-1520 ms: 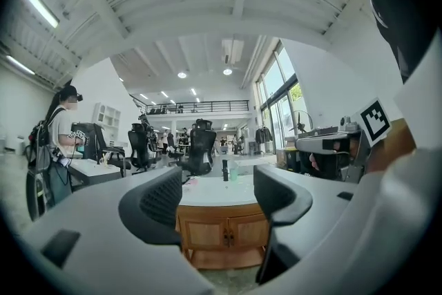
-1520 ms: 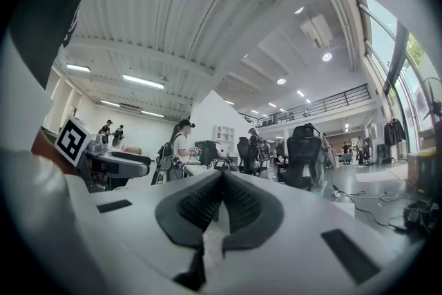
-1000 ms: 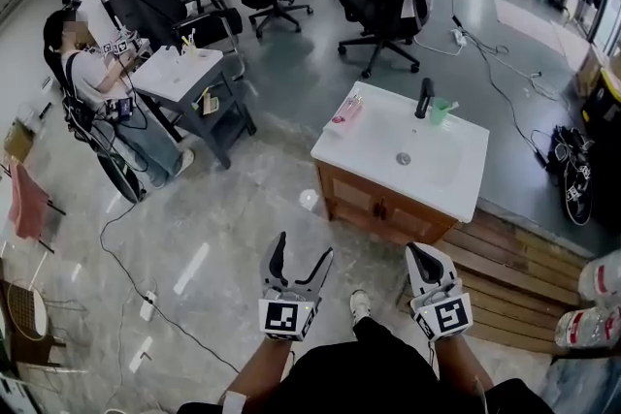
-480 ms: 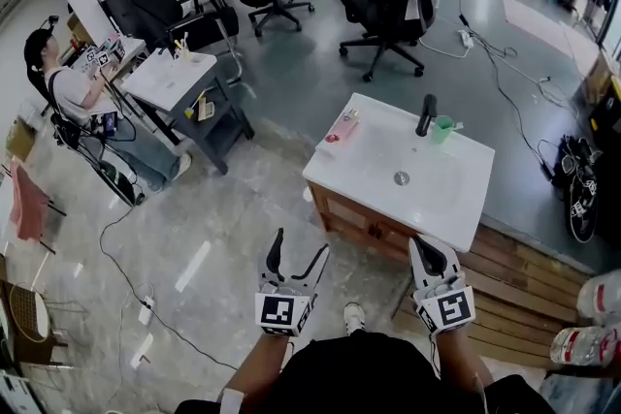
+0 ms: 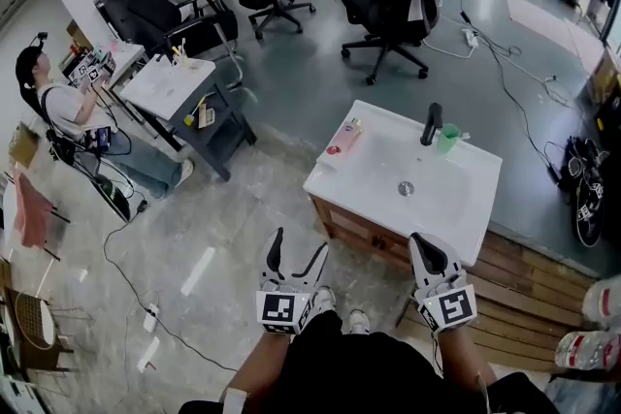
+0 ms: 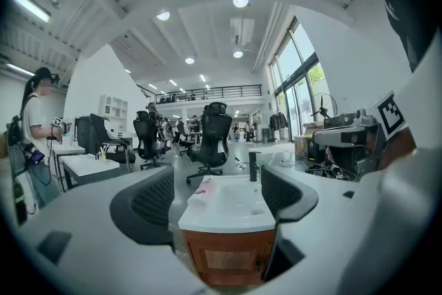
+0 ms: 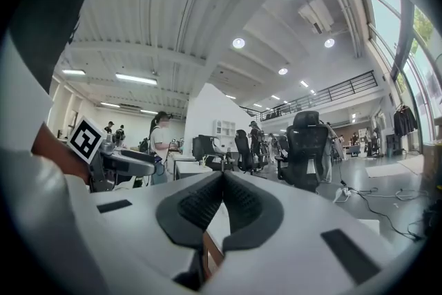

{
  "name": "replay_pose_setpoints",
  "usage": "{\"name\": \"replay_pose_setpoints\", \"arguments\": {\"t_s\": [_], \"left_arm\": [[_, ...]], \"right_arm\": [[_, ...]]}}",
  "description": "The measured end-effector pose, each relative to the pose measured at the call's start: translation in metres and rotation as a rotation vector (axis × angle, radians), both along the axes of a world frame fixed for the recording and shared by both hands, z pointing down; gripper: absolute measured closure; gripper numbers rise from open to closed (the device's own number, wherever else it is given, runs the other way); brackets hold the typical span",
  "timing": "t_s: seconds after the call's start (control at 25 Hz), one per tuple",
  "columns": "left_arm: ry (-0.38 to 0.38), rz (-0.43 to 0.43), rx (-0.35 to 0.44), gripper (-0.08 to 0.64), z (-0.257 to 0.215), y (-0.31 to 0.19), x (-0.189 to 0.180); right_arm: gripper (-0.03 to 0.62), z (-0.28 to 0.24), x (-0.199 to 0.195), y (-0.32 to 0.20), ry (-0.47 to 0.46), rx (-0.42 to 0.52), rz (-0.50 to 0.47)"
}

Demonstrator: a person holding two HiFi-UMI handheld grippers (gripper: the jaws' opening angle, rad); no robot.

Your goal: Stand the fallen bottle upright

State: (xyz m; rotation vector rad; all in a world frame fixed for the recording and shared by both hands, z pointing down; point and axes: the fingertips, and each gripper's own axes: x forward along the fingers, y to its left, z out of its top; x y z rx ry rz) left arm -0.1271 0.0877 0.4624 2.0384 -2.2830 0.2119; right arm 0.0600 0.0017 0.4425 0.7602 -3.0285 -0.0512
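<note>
Head view: left tongs (image 5: 301, 247) apart, right tongs (image 5: 420, 247) together, fallen bottle (image 5: 343, 136) on white washstand (image 5: 456, 201), label unreadable.

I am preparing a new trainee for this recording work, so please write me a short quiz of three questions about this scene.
1. True or false: the left claw is open and holds nothing.
2. Where does the pink bottle lie? A: in the basin. B: on the sink top, along its left edge. C: on the floor.
3. Fill in: beside the black tap stands a ____ cup.
Key: 1 true; 2 B; 3 green.
</note>
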Motion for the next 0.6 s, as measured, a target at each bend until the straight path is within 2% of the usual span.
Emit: {"name": "replay_pose_setpoints", "arguments": {"t_s": [0.24, 0.4, 0.6], "left_arm": [[0.030, 0.010, -0.006, 0.184, 0.013, -0.032, -0.025], [0.061, 0.040, -0.025, 0.184, 0.026, -0.068, -0.049], [0.051, 0.101, -0.041, 0.184, 0.035, -0.120, -0.081]], "right_arm": [[0.578, 0.011, -0.029, -0.027, 0.047, -0.026, -0.023], [0.578, 0.021, -0.057, -0.053, 0.056, -0.039, -0.004], [0.578, 0.025, -0.105, -0.100, 0.091, -0.022, 0.015]]}}
